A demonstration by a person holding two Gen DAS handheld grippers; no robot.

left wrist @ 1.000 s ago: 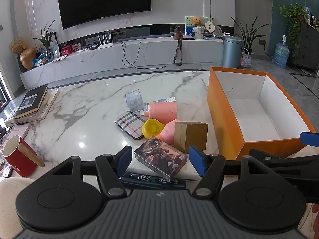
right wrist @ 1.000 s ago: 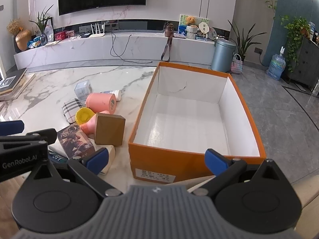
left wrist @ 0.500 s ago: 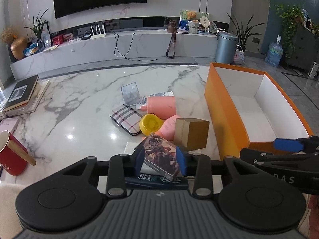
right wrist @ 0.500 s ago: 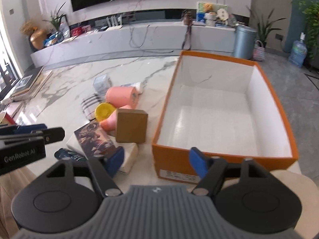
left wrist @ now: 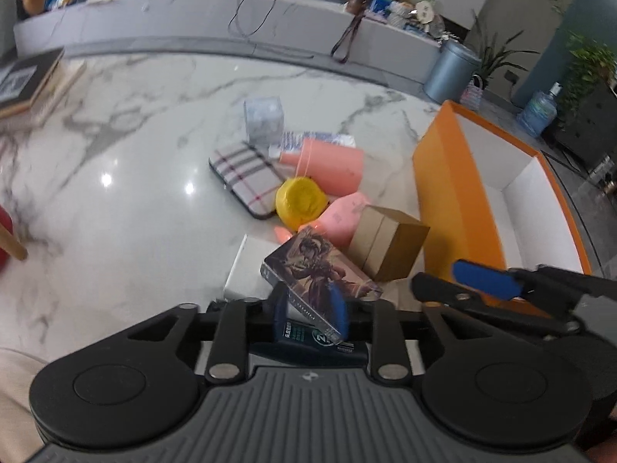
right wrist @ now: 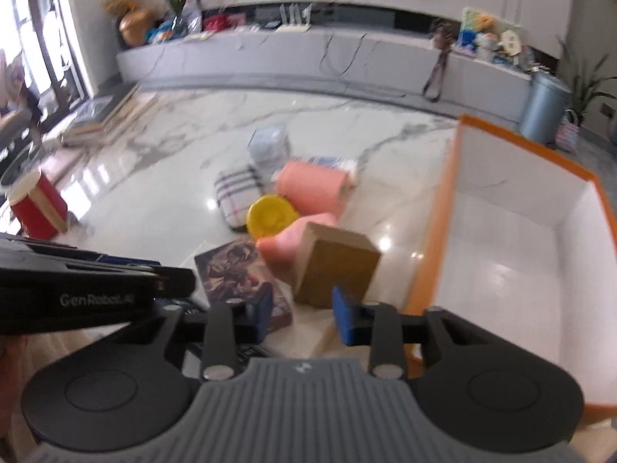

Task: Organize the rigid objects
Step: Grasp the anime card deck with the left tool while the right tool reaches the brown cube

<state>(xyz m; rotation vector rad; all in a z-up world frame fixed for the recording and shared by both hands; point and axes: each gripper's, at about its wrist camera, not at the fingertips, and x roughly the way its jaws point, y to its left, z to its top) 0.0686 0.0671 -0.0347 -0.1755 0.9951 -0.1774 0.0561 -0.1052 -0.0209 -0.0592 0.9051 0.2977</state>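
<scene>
Grasp step of sorting into orange box (left wrist: 455,193). Left hand-held gripper (left wrist: 310,310) clamped on illustrated card box (left wrist: 320,274), tilted, near end between blue pads. Right hand-held gripper (right wrist: 302,316) just narrowed, nothing between pads; brown cube box (right wrist: 335,266) just ahead of tips. Next, likely: lift card box clear of pile, carry rightward over orange box wall, release inside.

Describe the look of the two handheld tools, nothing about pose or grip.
Both match: the left tool and right tool have blue pads on black linkage arms, two round black discs, and a ribbed grey body. The left tool's side reads GenRobot.AI in white.
</scene>
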